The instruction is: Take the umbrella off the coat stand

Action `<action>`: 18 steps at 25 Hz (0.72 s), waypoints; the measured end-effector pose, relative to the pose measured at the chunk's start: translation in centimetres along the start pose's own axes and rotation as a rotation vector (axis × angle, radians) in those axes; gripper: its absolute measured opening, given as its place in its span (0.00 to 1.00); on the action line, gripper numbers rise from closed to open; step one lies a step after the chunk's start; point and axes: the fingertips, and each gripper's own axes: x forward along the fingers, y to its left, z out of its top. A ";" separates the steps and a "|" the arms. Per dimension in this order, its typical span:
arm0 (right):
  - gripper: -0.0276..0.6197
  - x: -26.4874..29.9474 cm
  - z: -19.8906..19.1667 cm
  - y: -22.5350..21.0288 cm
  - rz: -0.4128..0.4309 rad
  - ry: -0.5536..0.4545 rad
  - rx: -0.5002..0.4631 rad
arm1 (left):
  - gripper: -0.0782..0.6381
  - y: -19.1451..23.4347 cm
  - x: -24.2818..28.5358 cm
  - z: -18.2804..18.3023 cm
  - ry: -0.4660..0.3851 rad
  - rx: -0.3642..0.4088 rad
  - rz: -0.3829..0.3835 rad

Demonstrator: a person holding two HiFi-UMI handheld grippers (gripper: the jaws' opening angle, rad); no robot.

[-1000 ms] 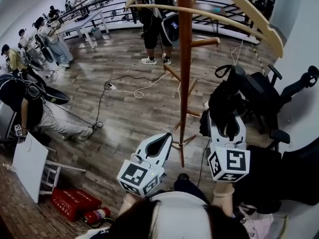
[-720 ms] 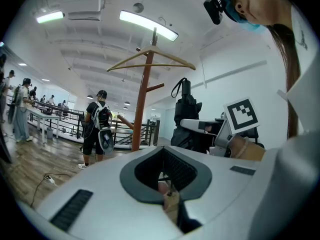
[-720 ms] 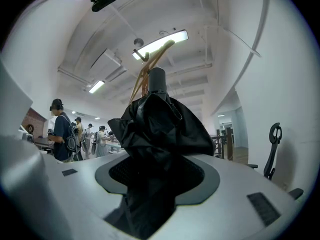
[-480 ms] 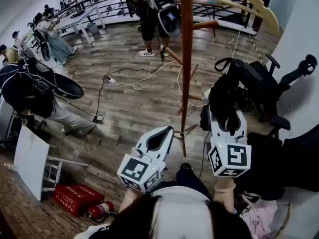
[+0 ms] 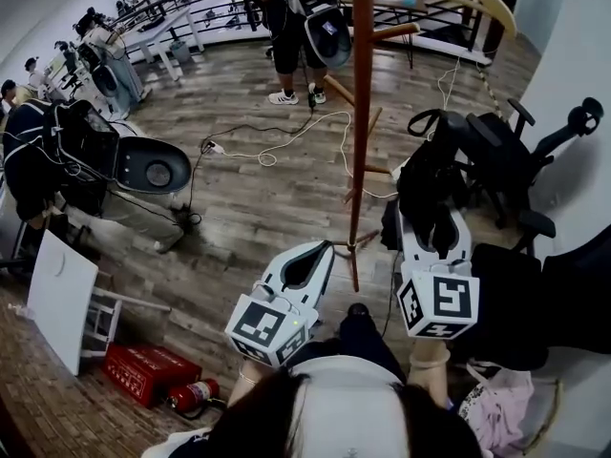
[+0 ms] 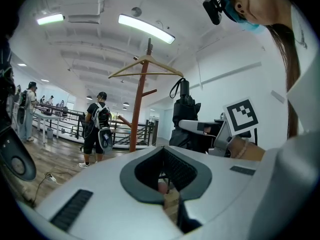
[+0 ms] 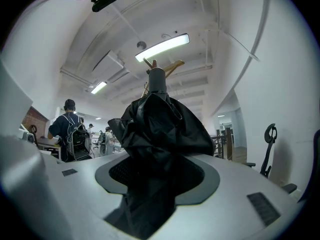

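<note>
The brown wooden coat stand (image 5: 361, 113) rises in the middle of the head view, its pegs bare. My right gripper (image 5: 434, 241) is shut on a black folded umbrella (image 5: 430, 189), held upright to the right of the pole and apart from it. The umbrella's strap loop (image 5: 425, 120) sticks up at its top. In the right gripper view the umbrella (image 7: 160, 129) fills the space between the jaws. My left gripper (image 5: 320, 256) is level near the stand's foot, shut and holding nothing. The left gripper view shows the stand (image 6: 140, 109) and the umbrella (image 6: 184, 114) beside it.
Black office chairs (image 5: 516, 170) stand close on the right by the wall. A white cable (image 5: 277, 151) lies on the wooden floor beyond the stand. A person with a backpack (image 5: 305, 17) stands behind it. A red box (image 5: 143, 370) and a fire extinguisher (image 5: 191, 396) lie lower left.
Both grippers have drawn back a little from the stand, the right one keeping the umbrella. The crouching person at left has shifted toward the middle.
</note>
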 end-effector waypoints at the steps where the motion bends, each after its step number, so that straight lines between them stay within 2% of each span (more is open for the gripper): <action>1: 0.42 -0.4 0.0 0.2 0.002 -0.001 0.000 | 0.12 -0.2 -0.4 -0.1 -0.001 0.000 0.001; 18: 0.42 -5.6 -1.2 3.4 -0.013 0.010 -0.003 | 0.12 -2.5 -5.1 -1.0 -0.008 -0.001 -0.022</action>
